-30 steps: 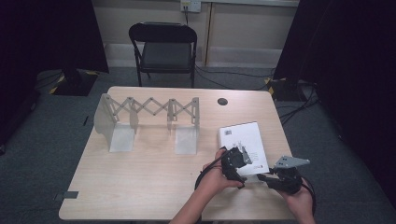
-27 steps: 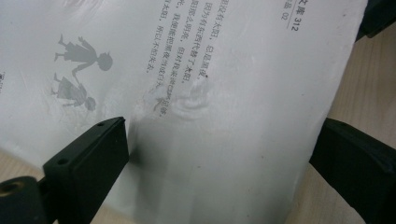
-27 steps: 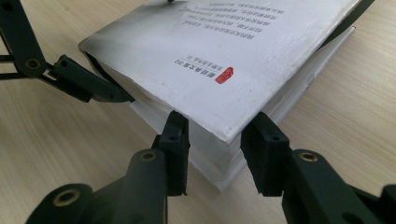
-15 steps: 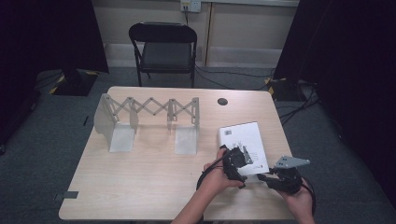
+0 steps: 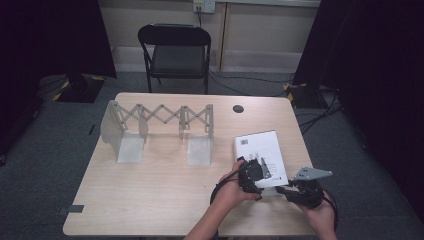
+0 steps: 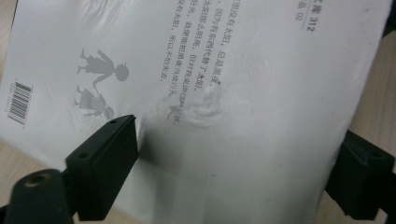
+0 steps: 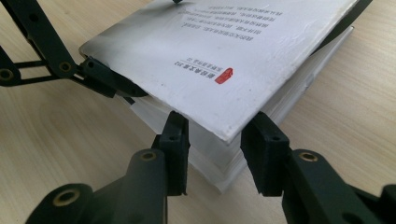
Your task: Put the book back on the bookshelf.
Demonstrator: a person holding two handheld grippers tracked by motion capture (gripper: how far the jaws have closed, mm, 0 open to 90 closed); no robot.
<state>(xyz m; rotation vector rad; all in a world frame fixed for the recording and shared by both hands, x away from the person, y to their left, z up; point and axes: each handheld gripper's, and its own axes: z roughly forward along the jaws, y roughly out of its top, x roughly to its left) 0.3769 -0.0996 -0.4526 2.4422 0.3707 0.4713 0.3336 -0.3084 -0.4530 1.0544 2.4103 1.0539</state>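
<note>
Book: white paperback, glossy cover with small dents and ripples, grey figures of children, barcode, lines of printed text, a red seal mark. It lies flat toward the tabletop's 4 o'clock corner, the cover lifted clear of the page block at the near end.

Tabletop: pale wood-grain laminate, rounded corners, a dark round grommet at 1 o'clock. An expandable scissor-lattice rack with flat pale panels stands at 11 o'clock, well apart from the book. Bare surface open from 6 to 9 o'clock. A black folding chair stands beyond the far edge.

Left claw: spread wide across the book's near part, one black pad resting on the cover, the other past its edge.

Right claw: parted, set at the book's near corner, one pad either side of the raised cover's corner; whether the pads touch it cannot be told.
</note>
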